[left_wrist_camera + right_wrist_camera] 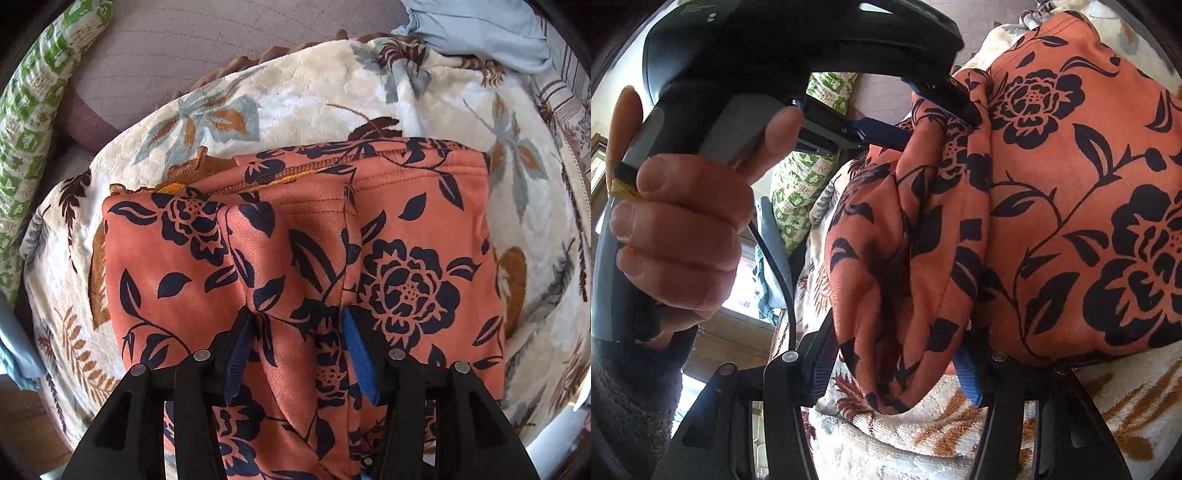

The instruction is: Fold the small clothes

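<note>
While an orange floral garment point(406, 229) lies on a leaf-print blanket point(314, 96), both claws straddle its bunched folds.
Left claw point(297, 314) and right claw point(899, 360) stand released, cloth between blue pads.

Orange floral garment point(406, 229) fills middle of cream leaf-print blanket point(303, 92). Raised fabric ridge point(295, 258) bunched between left gripper point(295, 321) pads. Bare blanket strips around garment. Light-blue cloth point(480, 33) and green-patterned pillow point(33, 110) crowd blanket edges.

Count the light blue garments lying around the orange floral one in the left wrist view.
2: one light blue garment is bunched at the top right past the floral blanket, another peeks in at the left edge. Others may lie out of frame.
</note>
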Motion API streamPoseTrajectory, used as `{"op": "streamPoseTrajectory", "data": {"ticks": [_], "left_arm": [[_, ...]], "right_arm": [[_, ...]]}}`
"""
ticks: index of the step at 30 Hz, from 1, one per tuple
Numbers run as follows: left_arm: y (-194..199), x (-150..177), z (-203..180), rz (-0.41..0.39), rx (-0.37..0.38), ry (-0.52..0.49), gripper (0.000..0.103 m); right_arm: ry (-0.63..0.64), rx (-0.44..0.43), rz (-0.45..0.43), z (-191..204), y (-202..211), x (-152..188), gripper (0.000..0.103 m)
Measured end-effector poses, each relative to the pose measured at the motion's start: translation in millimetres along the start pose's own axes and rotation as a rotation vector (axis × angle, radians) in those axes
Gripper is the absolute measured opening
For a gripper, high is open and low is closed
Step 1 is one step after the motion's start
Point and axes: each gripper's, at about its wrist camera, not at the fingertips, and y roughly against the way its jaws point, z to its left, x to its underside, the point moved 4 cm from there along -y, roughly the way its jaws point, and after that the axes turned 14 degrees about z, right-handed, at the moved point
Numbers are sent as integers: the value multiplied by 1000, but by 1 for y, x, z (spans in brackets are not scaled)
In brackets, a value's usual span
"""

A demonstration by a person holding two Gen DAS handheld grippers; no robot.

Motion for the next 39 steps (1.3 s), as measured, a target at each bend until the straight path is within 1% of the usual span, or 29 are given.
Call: {"op": "streamPoseTrajectory", "data": {"ticks": [2,3,4,5,7,8,11,14,17,19,20,22,24,26,28,29,30,31,32,34,35,36,37,38,39], "left_arm": [[-5,1,-1,-11,3,17,48],[-6,2,0,-21,6,25,42],[-4,3,1,-31,7,33,30],[-3,4,3,-39,8,41,25],[4,8,8,-55,38,59,15],[9,10,13,-66,53,69,15],[31,17,19,-102,126,98,14],[60,19,13,-146,210,99,14],[82,18,-11,-184,269,64,15],[84,12,-31,-190,295,39,16],[80,7,-40,-182,292,29,16],[60,-3,-56,-140,269,29,16],[30,-11,-62,-82,264,53,16],[10,-14,-60,-46,291,88,16],[12,-12,-52,-58,337,100,17],[18,-11,-47,-65,360,98,17],[26,-8,-38,-82,394,97,17],[36,-5,-28,-112,425,103,17],[47,0,-14,-149,440,114,18],[67,12,16,-219,451,143,29],[73,21,34,-247,445,166,32],[76,28,52,-266,429,187,37],[77,36,71,-279,417,201,40],[75,43,88,-287,407,210,41],[71,49,105,-291,396,227,42]], "right_arm": [[-17,-25,-1,-3,0,0,53],[-22,-33,-4,-4,1,-1,50],[-22,-38,-3,-6,2,-3,34],[-16,-41,1,-10,4,-4,17],[1,-32,-20,-7,11,-4,15],[14,-37,-35,-3,15,-4,14],[62,-28,-106,11,39,-4,13],[96,-7,-196,18,73,-4,13],[108,50,-295,11,111,-3,13],[80,82,-325,-4,130,-3,13],[47,98,-321,-14,136,-3,13],[-45,112,-285,-36,136,-2,13],[-133,133,-209,-61,134,-1,13],[-186,141,-150,-78,126,-1,13],[-201,150,-121,-83,120,-5,15],[-202,152,-119,-84,119,-6,21],[-201,157,-127,-84,121,-6,23],[-201,161,-135,-83,121,-6,24],[-199,160,-142,-82,124,-6,24],[-198,152,-186,-73,134,-1,24],[-190,150,-226,-69,143,0,24],[-174,160,-270,-63,152,1,25],[-161,176,-310,-58,164,9,28],[-152,180,-334,-54,169,5,31],[-139,165,-339,-50,172,-3,31]]}}
